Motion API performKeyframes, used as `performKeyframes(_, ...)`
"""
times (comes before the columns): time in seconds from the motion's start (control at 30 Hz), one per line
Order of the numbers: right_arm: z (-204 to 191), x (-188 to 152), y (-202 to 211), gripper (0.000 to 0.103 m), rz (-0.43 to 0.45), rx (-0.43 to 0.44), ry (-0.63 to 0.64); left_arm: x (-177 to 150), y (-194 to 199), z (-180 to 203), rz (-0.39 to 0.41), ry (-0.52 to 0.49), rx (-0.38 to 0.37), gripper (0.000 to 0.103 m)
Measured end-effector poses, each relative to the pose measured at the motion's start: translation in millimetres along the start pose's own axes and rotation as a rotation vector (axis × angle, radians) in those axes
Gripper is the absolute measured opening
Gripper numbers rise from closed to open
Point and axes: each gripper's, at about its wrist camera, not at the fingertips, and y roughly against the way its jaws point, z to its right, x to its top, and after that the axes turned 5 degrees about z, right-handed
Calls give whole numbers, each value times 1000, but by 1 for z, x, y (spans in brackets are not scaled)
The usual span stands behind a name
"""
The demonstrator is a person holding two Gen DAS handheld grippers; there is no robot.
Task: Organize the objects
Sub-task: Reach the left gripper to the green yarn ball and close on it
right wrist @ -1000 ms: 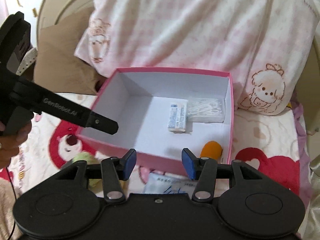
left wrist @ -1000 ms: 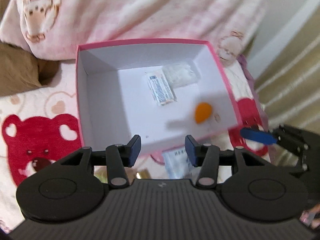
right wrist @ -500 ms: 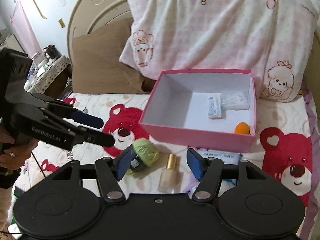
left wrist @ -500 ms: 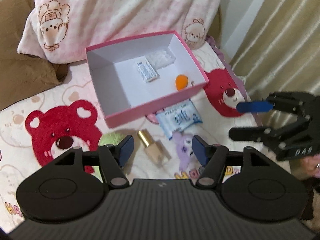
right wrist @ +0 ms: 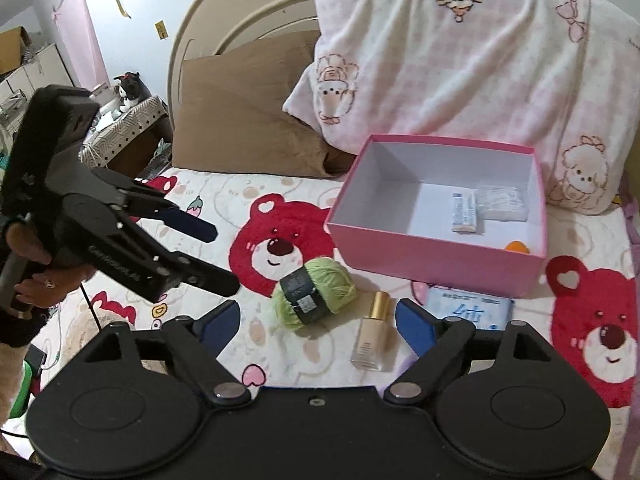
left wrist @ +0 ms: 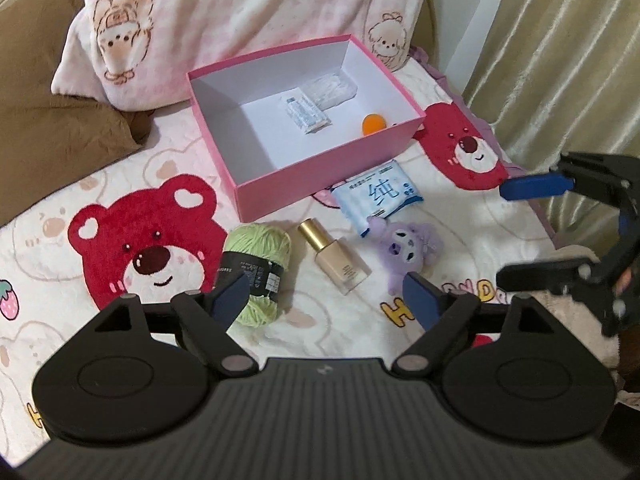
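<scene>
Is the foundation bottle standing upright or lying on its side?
Lying on its side. The foundation bottle rests flat on the bear-print blanket, gold cap pointing toward the pink box, between the green yarn and the purple plush.

The box [left wrist: 320, 184] is pink outside, white inside. The yarn [left wrist: 260, 264] is pale green with a black band; the plush [left wrist: 408, 246] lilac; the blanket [left wrist: 80, 216] white with red bears.

Black hand-held gripper [left wrist: 322, 298], blue pads [left wrist: 230, 298]

pink pillow [right wrist: 460, 60], brown cushion [right wrist: 240, 108] (creased), curtain [left wrist: 560, 48]
</scene>
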Motion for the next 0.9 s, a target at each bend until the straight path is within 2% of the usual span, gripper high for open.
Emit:
performKeyframes(0.13, -11, -16, -12, 88, 103, 59, 5, -8, -15, -19, 22, 53, -59, 85)
performKeyframes(0.23, -14, -25, -28, 89, 128, 97, -30, -13, -27, -33, 37, 100, -92, 85)
performKeyframes(0.43, -12, -37, -67, 92, 149, 82, -39, -20, -56, -54, 52, 129, -59, 86)
performKeyframes(0.5, -14, -41, -78, 92, 174, 31, -18, -23, -70, -61, 38, 141, -35, 86)
performKeyframes(0.63, -12, -49, -109, 92, 120, 62, -38, -27, -93, -74, 29, 153, 14, 86)
performKeyframes(0.77, -16, -55, -136, 92, 75, 63, -36, -32, -109, -84, 52, 152, -16, 86)
performKeyframes(0.9, -16, -63, -167, 91, 25, 75, -60, -40, -125, -86, 43, 134, 14, 86)
